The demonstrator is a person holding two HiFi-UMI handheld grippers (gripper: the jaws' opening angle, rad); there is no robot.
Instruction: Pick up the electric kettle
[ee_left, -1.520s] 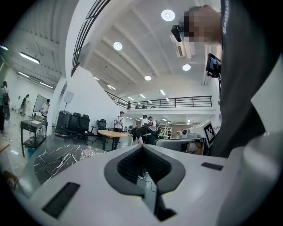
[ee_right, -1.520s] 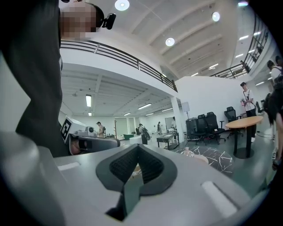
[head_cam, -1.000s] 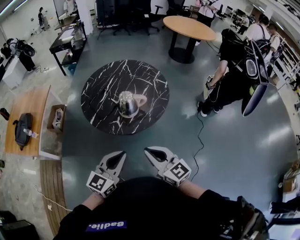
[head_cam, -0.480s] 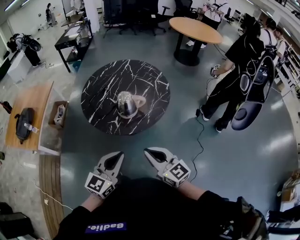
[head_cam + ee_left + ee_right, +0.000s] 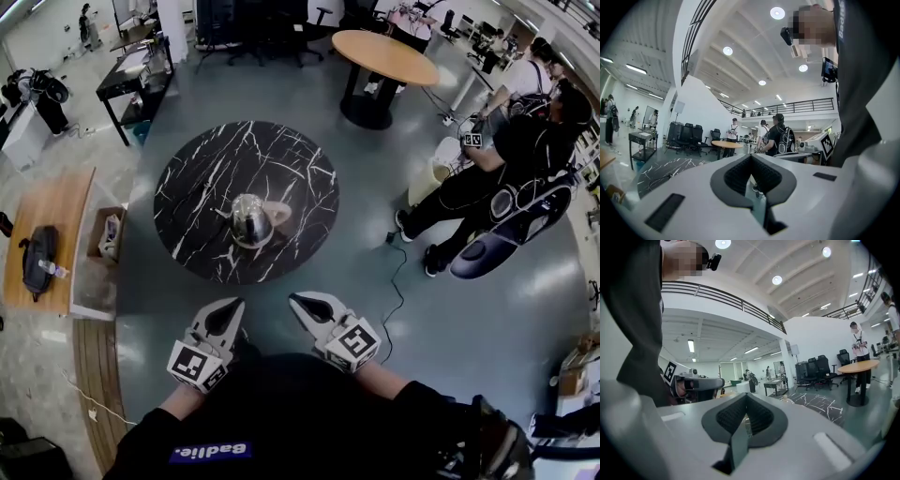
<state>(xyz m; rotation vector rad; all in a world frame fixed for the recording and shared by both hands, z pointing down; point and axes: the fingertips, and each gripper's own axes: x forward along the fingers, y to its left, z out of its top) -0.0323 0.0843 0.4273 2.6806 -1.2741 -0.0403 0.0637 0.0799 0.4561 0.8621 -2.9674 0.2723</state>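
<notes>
Now | kettle (image 5: 251,220) stands mid-counter (image 5: 309,178), straight ahead of both claws, well apart | left claw (image 5: 230,314) clenched, empty, slightly nearer in line | right claw (image 5: 302,305) clenched, empty | judgement: must close in first.

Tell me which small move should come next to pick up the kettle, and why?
Probably move both grippers forward toward the electric kettle: it stands on the black table, far ahead of the left gripper and right gripper, both shut and empty.

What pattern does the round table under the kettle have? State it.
Black table top with white marble veins; head view.
</notes>
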